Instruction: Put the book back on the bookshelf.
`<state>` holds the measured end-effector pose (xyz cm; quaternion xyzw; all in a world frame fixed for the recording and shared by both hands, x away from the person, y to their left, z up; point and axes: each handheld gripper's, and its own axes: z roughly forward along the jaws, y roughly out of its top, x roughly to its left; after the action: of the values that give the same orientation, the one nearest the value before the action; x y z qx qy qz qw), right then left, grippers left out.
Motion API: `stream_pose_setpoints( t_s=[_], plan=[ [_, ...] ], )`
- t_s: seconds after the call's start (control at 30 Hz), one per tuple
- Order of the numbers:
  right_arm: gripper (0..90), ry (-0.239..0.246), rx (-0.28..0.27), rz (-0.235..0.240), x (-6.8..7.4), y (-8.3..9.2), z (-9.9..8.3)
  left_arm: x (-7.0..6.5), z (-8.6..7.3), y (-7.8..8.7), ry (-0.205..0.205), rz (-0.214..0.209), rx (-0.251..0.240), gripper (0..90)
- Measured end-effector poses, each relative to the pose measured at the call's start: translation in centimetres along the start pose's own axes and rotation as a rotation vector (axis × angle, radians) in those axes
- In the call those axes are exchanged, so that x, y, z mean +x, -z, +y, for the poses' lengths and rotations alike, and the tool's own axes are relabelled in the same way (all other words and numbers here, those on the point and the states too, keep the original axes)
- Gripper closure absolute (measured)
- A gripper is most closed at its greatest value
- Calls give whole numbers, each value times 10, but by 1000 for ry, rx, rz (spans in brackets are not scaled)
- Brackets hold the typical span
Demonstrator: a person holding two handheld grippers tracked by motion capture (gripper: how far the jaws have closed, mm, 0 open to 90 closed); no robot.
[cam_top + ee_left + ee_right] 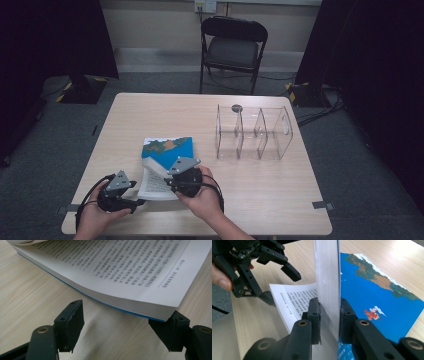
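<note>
Overhead: open book (165, 162) near table (260, 195) front edge, left of clear divider rack (252, 132); left gripper (131, 201) at book's near-left corner, right gripper (167, 176) on raised page block.

Left gripper view: jaws spread, straddling book's (120, 272) lower corner.

Right gripper view: right gripper (329, 312) jaws pinching upright page block (327, 277); blue cover (374, 297) flat on table; left gripper (279, 282) spread beyond.

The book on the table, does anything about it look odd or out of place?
Somewhat. The book lies open, and the right gripper pinches a thick wad of its pages upright, so the block stands on edge above the blue cover. The left gripper is open at the page corner. No tear or spill shows.
</note>
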<state>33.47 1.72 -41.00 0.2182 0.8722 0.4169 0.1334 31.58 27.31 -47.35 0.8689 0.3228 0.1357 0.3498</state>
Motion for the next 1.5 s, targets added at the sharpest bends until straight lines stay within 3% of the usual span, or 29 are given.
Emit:
stream_pose_setpoints(
  t_s=[0.43, 0.57, 0.77, 0.93, 1.13, 1.2, 1.5],
  plan=[
    [756, 6, 6, 6, 4, 0, -8, 3, 7, 1, 6, 1, -33, 202],
    [755, 4, 1, 11, 4, 1, -8, 4, 9, 2, -38, 5, -33, 201],
    [755, -10, 3, 21, 4, 2, -9, 4, 10, -2, -49, -5, -34, 197],
    [755, -5, 0, 21, 5, 2, -10, 6, 12, -4, -13, -24, -38, 178],
    [754, -18, -2, 36, 3, 7, -10, 7, 17, -3, -73, -32, -58, 153],
    [755, -12, -1, 34, 4, 8, -10, 6, 18, -3, -54, -32, -65, 151],
    [754, -15, 3, 38, 4, 7, -9, 8, 21, -4, -72, -37, -68, 150]
  ],
)
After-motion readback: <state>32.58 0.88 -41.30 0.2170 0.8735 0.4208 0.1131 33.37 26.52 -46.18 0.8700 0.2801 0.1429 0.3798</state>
